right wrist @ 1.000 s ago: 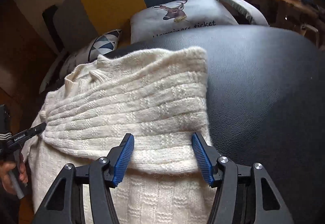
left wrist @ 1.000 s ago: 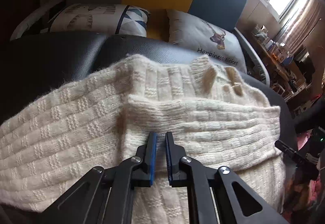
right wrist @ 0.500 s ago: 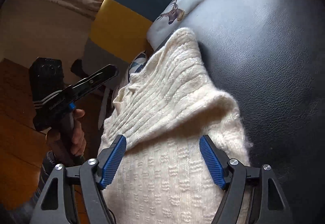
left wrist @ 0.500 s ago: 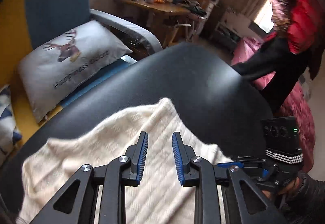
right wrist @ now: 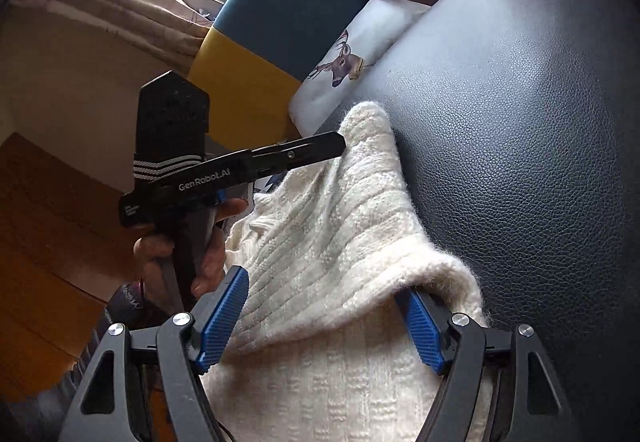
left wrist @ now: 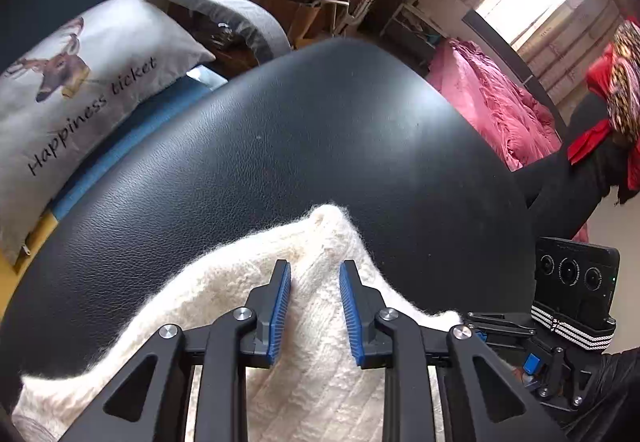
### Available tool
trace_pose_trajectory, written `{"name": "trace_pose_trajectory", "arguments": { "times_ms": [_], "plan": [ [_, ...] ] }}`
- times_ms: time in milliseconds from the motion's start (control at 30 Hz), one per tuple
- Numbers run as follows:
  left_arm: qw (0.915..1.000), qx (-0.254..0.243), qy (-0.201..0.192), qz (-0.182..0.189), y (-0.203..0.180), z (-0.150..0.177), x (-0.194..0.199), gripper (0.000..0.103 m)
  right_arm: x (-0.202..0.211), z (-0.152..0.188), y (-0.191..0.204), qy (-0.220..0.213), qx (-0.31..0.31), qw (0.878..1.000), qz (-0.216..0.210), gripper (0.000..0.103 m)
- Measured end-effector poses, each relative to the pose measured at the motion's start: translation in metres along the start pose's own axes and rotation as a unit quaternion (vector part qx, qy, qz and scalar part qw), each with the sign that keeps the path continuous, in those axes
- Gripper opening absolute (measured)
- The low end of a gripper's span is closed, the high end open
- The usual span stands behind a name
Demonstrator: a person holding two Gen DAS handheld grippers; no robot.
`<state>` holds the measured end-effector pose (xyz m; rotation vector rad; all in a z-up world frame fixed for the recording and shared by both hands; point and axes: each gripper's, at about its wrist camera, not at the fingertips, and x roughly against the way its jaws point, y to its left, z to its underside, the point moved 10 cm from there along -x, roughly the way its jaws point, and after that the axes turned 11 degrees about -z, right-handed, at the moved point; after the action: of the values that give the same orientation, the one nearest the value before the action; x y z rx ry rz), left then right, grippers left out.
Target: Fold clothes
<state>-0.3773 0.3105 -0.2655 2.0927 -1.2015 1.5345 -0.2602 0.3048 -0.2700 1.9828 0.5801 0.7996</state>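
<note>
Sweater [right wrist: 320, 262], cream knit, lies on the black leather seat [left wrist: 320, 145], doubled over on itself with a thick folded edge running across toward four o'clock in my right view. Over at nine o'clock in that view my left hand [right wrist: 188, 254] grips the handle of my left gripper [left wrist: 314, 306]. In its own view its jaws stand a little apart, one either side of a raised ridge of knit that peaks at twelve o'clock; the blue pads look just shy of pinching, though I cannot be sure whether they touch the wool. My right gripper [right wrist: 324, 318] is spread wide across the folded edge, its right pad tucked under the overhanging knit at four o'clock and its left pad lying against the cloth, holding nothing.

What worries me: this fuzzy, loose knit could snag on the ribbed pads, so pulling away might drag the top layer and undo the fold. The leather looks slick too, so a sideways tug could slide the whole bundle toward the cushion [left wrist: 80, 81] at ten o'clock in my left view, or off the seat's rounded rim.
</note>
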Motion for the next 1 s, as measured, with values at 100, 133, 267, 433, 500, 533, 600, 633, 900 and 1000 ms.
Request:
{"name": "trace_pose_trajectory", "arguments": {
  "times_ms": [100, 133, 267, 433, 500, 533, 600, 633, 900, 1000],
  "plan": [
    [0.9998, 0.008, 0.006, 0.017, 0.002, 0.004, -0.002, 0.025, -0.001, -0.002, 0.000, -0.006, 0.003, 1.000, 0.003, 0.076],
    [0.9999, 0.003, -0.002, 0.010, 0.002, 0.005, 0.000, 0.024, -0.002, -0.003, 0.000, -0.009, 0.005, 1.000, 0.007, 0.075],
    [0.9967, -0.029, -0.069, -0.031, -0.008, 0.008, 0.025, 0.003, 0.001, -0.006, -0.006, -0.017, 0.032, 0.998, 0.053, 0.033],
    [0.9842, -0.067, -0.073, -0.147, -0.006, 0.022, 0.016, 0.003, 0.008, 0.004, -0.023, 0.008, 0.062, 0.990, 0.123, 0.012],
    [0.9811, -0.062, -0.077, -0.167, -0.003, 0.024, 0.007, 0.004, 0.011, 0.007, -0.027, 0.013, 0.063, 0.989, 0.131, 0.009],
    [0.9814, -0.048, -0.084, -0.166, -0.002, 0.023, 0.009, 0.004, 0.013, 0.008, -0.027, 0.014, 0.062, 0.989, 0.131, 0.009],
    [0.9823, -0.011, -0.097, -0.160, 0.002, 0.019, 0.016, 0.009, 0.017, 0.009, -0.027, 0.015, 0.061, 0.989, 0.132, 0.008],
    [0.9823, 0.011, -0.105, -0.155, 0.005, 0.019, 0.023, 0.009, 0.020, 0.010, -0.028, 0.015, 0.060, 0.989, 0.132, 0.008],
    [0.9610, 0.104, -0.168, -0.193, 0.035, 0.058, 0.090, 0.014, 0.051, 0.003, -0.005, 0.016, 0.153, 0.969, 0.192, 0.022],
    [0.9515, 0.130, -0.168, -0.222, 0.044, 0.095, 0.108, 0.014, 0.036, -0.013, 0.010, 0.021, 0.198, 0.958, 0.206, 0.022]
  ]
}}
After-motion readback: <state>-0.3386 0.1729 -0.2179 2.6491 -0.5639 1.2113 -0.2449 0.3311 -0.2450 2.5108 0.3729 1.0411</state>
